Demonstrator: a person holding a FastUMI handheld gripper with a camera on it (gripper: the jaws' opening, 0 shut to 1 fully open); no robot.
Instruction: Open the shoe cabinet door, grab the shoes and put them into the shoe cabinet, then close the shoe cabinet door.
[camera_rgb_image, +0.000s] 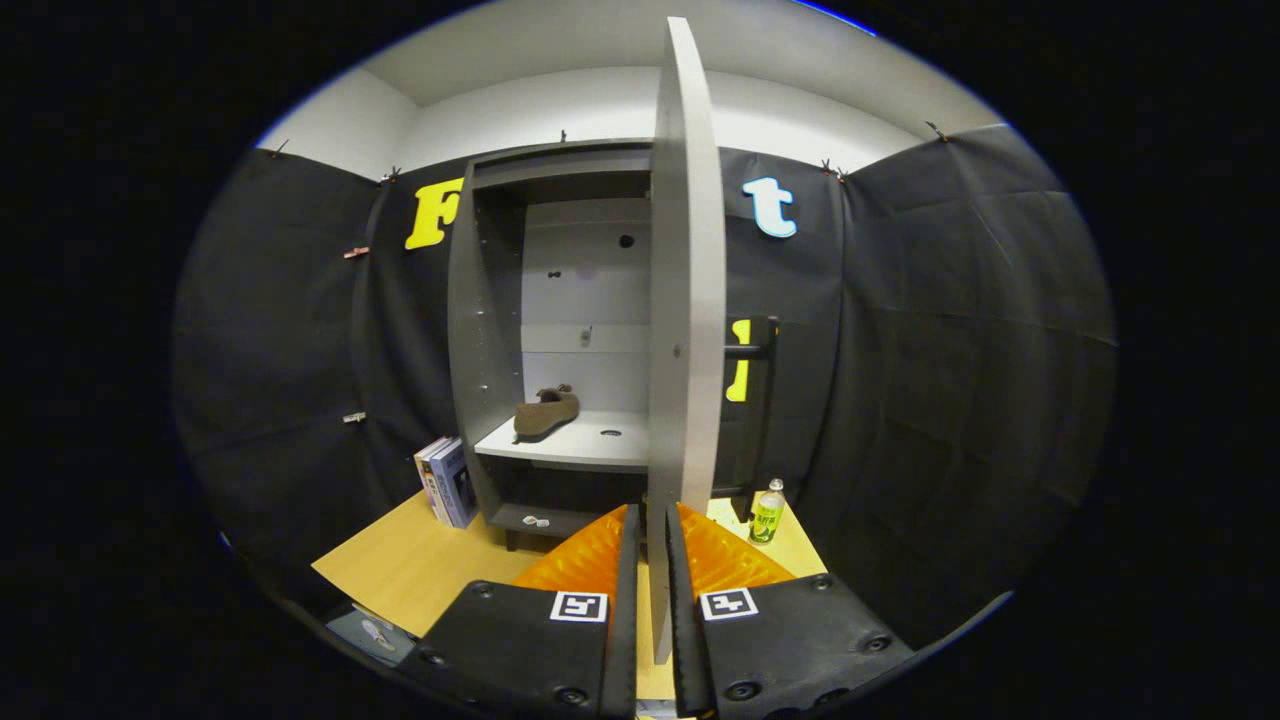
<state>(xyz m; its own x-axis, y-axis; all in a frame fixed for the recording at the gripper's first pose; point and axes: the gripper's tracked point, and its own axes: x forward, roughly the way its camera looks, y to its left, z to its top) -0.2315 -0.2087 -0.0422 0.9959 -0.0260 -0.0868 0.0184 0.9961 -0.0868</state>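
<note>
Swinging the tall grey cabinet door (686, 300) shut looks like the step in hand, judging by the brown suede shoe (546, 411) already lying on the pale inner shelf (590, 442), ahead and left of the claw (650, 540). Its fingers pinch the door's lower edge, which stands edge-on between them. Push leftward along the hinge arc, keeping the grip loose enough to pivot. Right of the fingers, a green plastic bottle (767, 511) stands near; blue upright books (448, 482) flank the cabinet's left side on the wooden tabletop (420, 560).
</note>
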